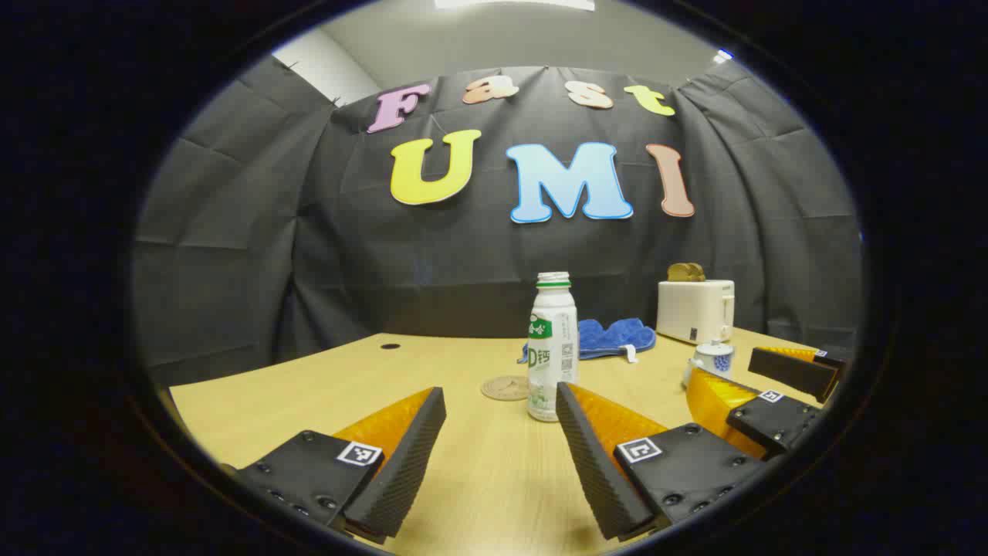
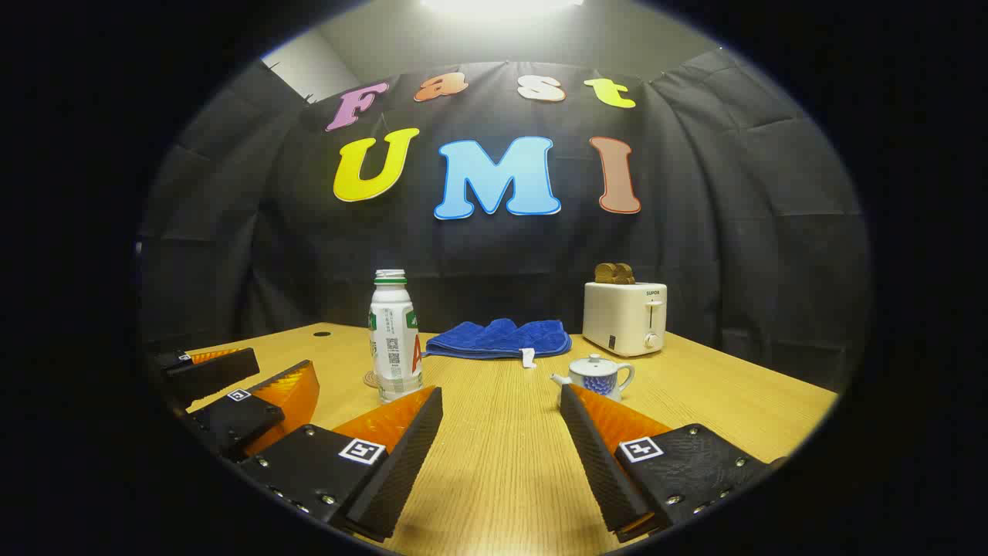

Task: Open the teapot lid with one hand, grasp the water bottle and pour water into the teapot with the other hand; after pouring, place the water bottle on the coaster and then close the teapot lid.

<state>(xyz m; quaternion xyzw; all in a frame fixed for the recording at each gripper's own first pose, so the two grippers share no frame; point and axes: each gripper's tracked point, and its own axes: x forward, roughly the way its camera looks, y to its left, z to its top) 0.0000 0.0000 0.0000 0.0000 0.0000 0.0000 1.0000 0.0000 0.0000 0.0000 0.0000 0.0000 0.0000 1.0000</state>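
A white water bottle (image 1: pixel 552 347) with a green label and no cap stands upright on the wooden table (image 1: pixel 309 386), just ahead of my left gripper (image 1: pixel 500 401), which is open and holds nothing. A round coaster (image 1: pixel 505 387) lies just behind and left of the bottle. The small white teapot (image 2: pixel 600 376) with blue pattern has its lid on and sits just beyond my right gripper (image 2: pixel 502 401), also open and holding nothing. In the right gripper view the bottle (image 2: pixel 395 338) stands left of centre. The teapot (image 1: pixel 712 357) is partly hidden behind the right gripper (image 1: pixel 779 386) in the left gripper view.
A folded blue cloth (image 2: pixel 500 338) lies at the back of the table. A white toaster (image 2: pixel 625 316) with bread in its slots stands at the back right. A small hole (image 1: pixel 390 346) marks the tabletop at the far left. The left gripper (image 2: pixel 231 394) is at the left of the right gripper view.
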